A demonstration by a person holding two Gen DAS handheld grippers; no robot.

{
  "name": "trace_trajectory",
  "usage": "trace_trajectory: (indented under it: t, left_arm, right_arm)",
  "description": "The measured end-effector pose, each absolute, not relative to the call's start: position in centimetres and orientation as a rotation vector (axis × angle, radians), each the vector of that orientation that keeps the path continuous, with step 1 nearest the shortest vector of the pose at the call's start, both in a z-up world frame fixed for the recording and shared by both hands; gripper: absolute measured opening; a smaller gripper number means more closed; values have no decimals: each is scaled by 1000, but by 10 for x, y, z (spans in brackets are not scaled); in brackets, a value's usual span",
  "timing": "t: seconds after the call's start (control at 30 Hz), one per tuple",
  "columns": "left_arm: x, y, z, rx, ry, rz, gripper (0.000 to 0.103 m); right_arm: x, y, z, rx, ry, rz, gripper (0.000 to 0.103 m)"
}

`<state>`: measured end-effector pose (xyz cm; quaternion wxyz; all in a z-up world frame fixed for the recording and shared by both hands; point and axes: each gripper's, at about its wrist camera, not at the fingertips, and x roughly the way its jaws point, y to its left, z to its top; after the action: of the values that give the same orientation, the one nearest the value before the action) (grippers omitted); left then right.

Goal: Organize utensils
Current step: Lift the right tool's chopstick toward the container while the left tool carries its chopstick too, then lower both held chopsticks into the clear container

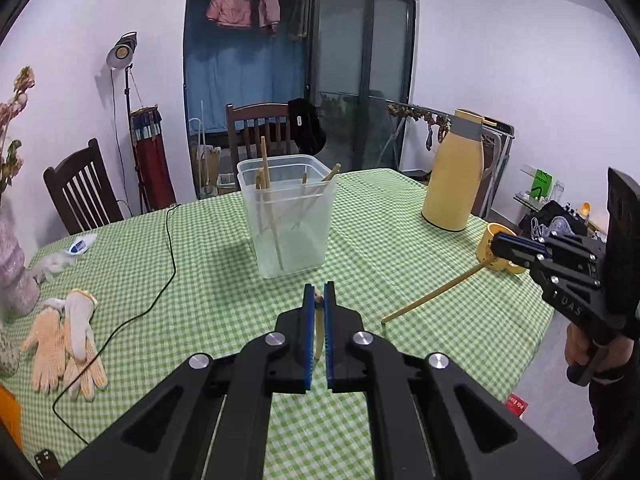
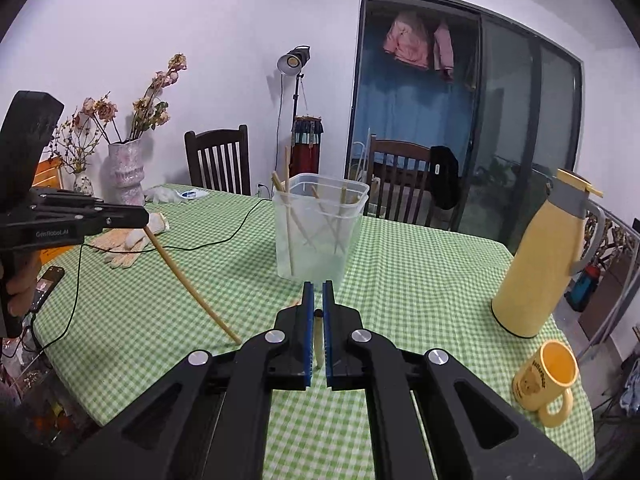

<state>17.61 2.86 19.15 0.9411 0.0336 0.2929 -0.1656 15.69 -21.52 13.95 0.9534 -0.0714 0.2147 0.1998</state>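
The left gripper (image 1: 319, 292) is pressed together on a chopstick (image 2: 188, 280), pinching its top end so the stick hangs slanted, its lower tip close over the green checked table (image 1: 400, 220). The right gripper (image 2: 316, 292) is likewise clamped on a second chopstick (image 1: 436, 292), which slopes down toward the table's near middle. Ahead of both, in the middle of the table, stands a clear plastic tub (image 1: 290, 216) with several more chopsticks leaning inside it. Toward the table's right edge stand a yellow jug (image 2: 540, 256) and, nearer the front, a yellow mug (image 2: 550, 380). Along the left edge lie work gloves (image 1: 64, 344) and a black cable (image 1: 168, 260), with a pink vase (image 2: 126, 172) of dried flowers near the far left corner.
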Motion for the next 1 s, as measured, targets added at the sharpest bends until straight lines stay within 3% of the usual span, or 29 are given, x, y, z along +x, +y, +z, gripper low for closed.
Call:
trace_trajectory:
  t: [0.5,0.77,1.0]
  left_arm:
    - [202,31,230,78,548,-374,1]
    - [217,33,333,107,365,-419,1]
    - [273,24,397,138,319,-391,1]
  right_arm:
    - [183,-207,168,-160,452,496,4]
    - [210,-204,264,-185,312,540,4]
    - [268,-187,337,-195,234,538,4]
